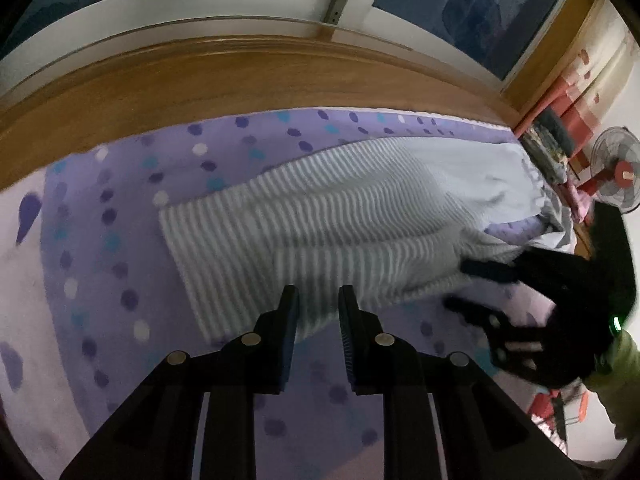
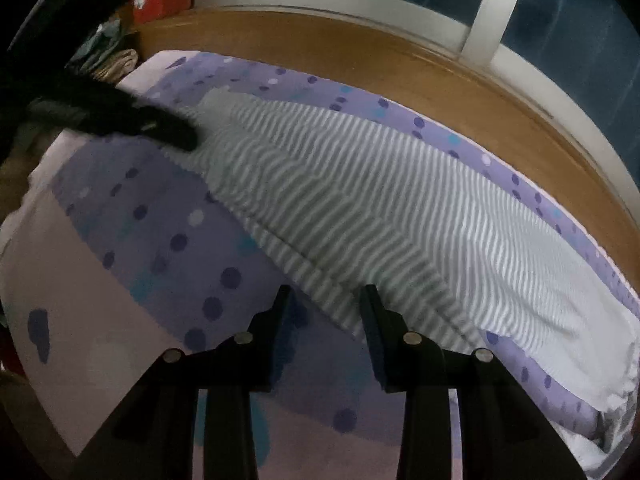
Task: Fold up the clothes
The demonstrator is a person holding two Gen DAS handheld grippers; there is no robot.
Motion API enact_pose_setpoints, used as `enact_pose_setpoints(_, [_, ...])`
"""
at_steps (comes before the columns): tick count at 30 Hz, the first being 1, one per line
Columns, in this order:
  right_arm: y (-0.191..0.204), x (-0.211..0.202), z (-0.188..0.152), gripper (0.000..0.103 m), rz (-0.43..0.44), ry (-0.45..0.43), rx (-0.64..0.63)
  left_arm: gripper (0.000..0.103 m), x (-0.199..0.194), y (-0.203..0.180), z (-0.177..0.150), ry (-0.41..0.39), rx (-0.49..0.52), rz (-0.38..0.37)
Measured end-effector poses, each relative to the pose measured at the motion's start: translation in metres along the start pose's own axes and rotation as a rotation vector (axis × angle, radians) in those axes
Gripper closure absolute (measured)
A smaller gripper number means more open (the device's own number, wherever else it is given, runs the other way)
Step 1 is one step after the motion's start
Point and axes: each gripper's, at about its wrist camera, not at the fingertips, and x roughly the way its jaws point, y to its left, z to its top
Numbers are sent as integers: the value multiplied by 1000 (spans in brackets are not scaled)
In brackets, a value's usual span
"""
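- L gripper [image 1: 319, 296]: fingers parted a little, nothing pinched; tips hover over near hem of striped garment [image 1: 320, 232], cloth visible in the gap but pads not pressing it.
- R gripper [image 2: 325, 296]: jaws spread wider than L's, no cloth between pads; tips just at the garment's near edge. Log figures differ too little to call opening or closing.
- In L wrist view, R gripper [image 1: 492, 292] blurred, at garment's right-hand end, touching or nearly — can't tell.
- In R wrist view, L gripper [image 2: 160, 128] at garment's far-left end, dark and smeared.
- Garment: grey-white stripes, laid long and fairly flat along far side of bed, parallel to wooden ledge [image 1: 240, 76] under window [image 1: 460, 4]; one lengthwise ridge down the middle, plain pale section at one end.
- Bedsheet [image 1: 100, 220]: purple w/ dots, soft underlay.
- Handling, judged: light, limp knit; no stiffness, sags when lifted, likely bunches if dragged. Not slippery, not fragile.
- Where to grab, judged: near long edge, one gripper toward each end, pinching both layers at hem; avoid nipping the sheet below.
- Sleeve [image 1: 616, 364] green, at right edge of L wrist view.
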Motion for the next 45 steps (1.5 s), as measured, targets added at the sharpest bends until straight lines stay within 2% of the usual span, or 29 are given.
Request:
enact_pose_setpoints(1, [-2,1,2,88,-3,0,14,83,-2,1,-5,1,-11,1])
enact_pose_setpoints(2, [-1,1,3,97,-18,0,18,83,-4,1,-9,2,-21,1])
enact_pose_setpoints(5, [-2,-10,5,97,12,-19,61,83,-10,2,-22,-1,-50,-4])
enact_pose_setpoints(9, [6,-52,-3,97,114,-57,74,83,-18,2,-36,0,-78,-13])
enact_pose_setpoints(13, [23,-89,-27,97,197,-30,43,83,-26,1,-52,7,-96,-29])
enact_pose_setpoints(18, [41,-91,-75,97,210,96,17,83,-29,-2,-67,26,-110,-51])
enact_pose_setpoints(20, [47,-85,-90,97,182,142,11,83,-29,-5,-71,38,-103,-56])
enact_pose_setpoints(22, [53,-86,-98,96,138,151,5,83,-29,-9,-73,46,-91,-63])
enact_pose_setpoints(24, [62,-94,-95,90,89,130,-10,83,-28,-13,-72,61,-76,-96])
enact_pose_setpoints(26, [77,-106,-87,68,51,77,-52,82,-24,-17,-67,86,-52,-124])
enact_pose_setpoints(28, [93,-114,-80,52,53,10,-108,76,-18,-21,-60,102,-16,-130])
enact_pose_setpoints(29, [103,-115,-76,50,56,-21,-137,73,-15,-24,-56,108,7,-126])
enact_pose_setpoints(32, [127,-100,-65,50,60,-48,-188,72,-4,-31,-46,127,53,-93])
enact_pose_setpoints(34, [138,-84,-58,50,76,-47,-184,72,2,-34,-40,141,77,-97])
enact_pose_setpoints(38, [146,-61,-50,50,76,-31,-137,71,19,-45,-36,179,133,-104])
enact_pose_setpoints(41, [140,-55,-49,51,99,-47,-55,64,24,-56,-35,178,188,-89])
enact_pose_setpoints(42, [137,-54,-49,53,110,-48,-22,64,24,-59,-35,178,200,-77])
enact_pose_setpoints(43, [134,-53,-50,61,112,-53,10,64,25,-62,-37,172,215,-63])
enact_pose_setpoints(45, [131,-55,-52,74,84,-72,45,71,24,-67,-40,153,239,-29])
